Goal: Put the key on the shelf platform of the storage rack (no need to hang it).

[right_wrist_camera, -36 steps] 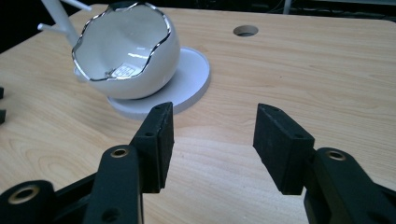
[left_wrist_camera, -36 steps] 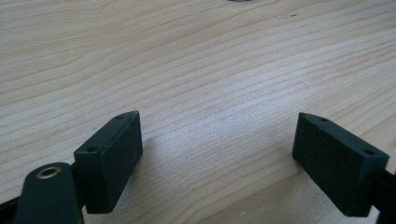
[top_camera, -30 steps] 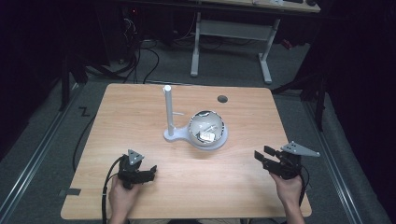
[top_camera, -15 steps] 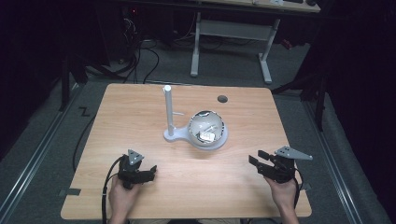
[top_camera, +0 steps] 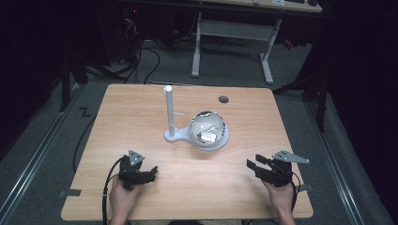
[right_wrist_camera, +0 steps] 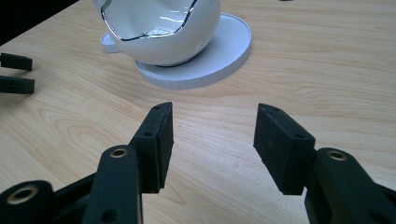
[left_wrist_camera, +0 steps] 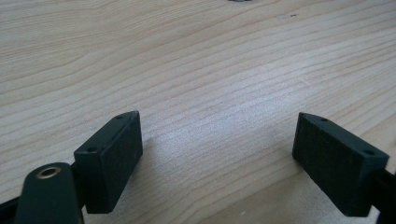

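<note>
A white, egg-shaped bowl with a jagged open top sits on a round white base near the table's middle, and a small white item lies inside it. A white upright post rises from the same base at its left. My left gripper rests low at the table's front left, open, with bare wood between its jaws. My right gripper is at the front right, open and empty, pointing toward the bowl.
The wooden table has a dark round hole at its back right. Cables trail off the front left edge. A white-legged desk stands behind on the grey floor. The left gripper's fingers show at the far left of the right gripper view.
My right gripper has shifted left and slightly toward the front edge. The left gripper has stayed still.
</note>
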Demonstrator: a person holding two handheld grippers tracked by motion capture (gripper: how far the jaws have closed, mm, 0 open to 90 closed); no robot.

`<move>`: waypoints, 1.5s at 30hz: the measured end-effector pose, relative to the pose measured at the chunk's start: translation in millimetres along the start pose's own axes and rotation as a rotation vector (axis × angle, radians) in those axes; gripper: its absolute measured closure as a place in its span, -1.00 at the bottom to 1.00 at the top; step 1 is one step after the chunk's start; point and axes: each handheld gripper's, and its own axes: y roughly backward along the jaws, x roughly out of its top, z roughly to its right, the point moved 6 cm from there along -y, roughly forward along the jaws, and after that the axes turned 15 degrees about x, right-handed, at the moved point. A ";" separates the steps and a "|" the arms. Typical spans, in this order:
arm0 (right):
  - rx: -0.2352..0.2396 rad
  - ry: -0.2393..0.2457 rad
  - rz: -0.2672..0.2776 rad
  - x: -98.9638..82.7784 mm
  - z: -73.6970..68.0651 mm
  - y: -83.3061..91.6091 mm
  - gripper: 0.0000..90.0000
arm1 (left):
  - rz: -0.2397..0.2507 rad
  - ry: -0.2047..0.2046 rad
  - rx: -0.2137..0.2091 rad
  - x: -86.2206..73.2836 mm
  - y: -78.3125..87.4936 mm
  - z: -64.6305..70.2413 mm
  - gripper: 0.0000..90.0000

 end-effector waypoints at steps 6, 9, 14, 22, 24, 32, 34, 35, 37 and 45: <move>0.004 -0.010 -0.006 -5.2 0.0 -4.5 0.07 | 0.000 0.000 0.000 0.0 0.0 0.0 -0.64; 0.003 -0.010 -0.008 -6.8 0.0 -6.0 0.07 | 0.000 0.000 0.000 0.0 0.0 0.0 -0.64; 0.007 -0.016 -0.016 -10.7 -0.3 -10.5 0.07 | 0.000 0.001 0.000 0.0 0.0 0.0 -0.64; 0.029 -0.032 -0.031 -16.8 -1.6 -20.7 0.07 | 0.000 0.000 -0.001 0.0 0.0 0.0 -0.64; 0.036 -0.032 -0.039 -18.2 -2.8 -23.9 0.07 | 0.000 0.001 0.000 0.0 0.0 0.1 -0.64; 0.043 -0.031 -0.074 -24.4 -4.5 -36.6 0.07 | -0.001 0.002 0.000 0.0 0.0 0.1 -0.64; 0.048 -0.040 -0.082 -25.6 -4.5 -39.3 0.07 | 0.000 -0.001 0.000 0.0 0.0 0.0 -0.64; 0.050 -0.045 -0.091 -26.4 -4.0 -41.0 0.07 | 0.000 0.000 0.000 0.0 0.0 0.0 -0.64; 0.049 -0.048 -0.111 -28.6 -2.6 -44.4 0.07 | 0.000 0.001 0.000 0.0 0.0 0.0 -0.64; 0.026 -0.039 -0.142 -34.3 -4.1 -52.7 0.06 | 0.000 0.000 -0.001 0.0 0.0 0.0 -0.64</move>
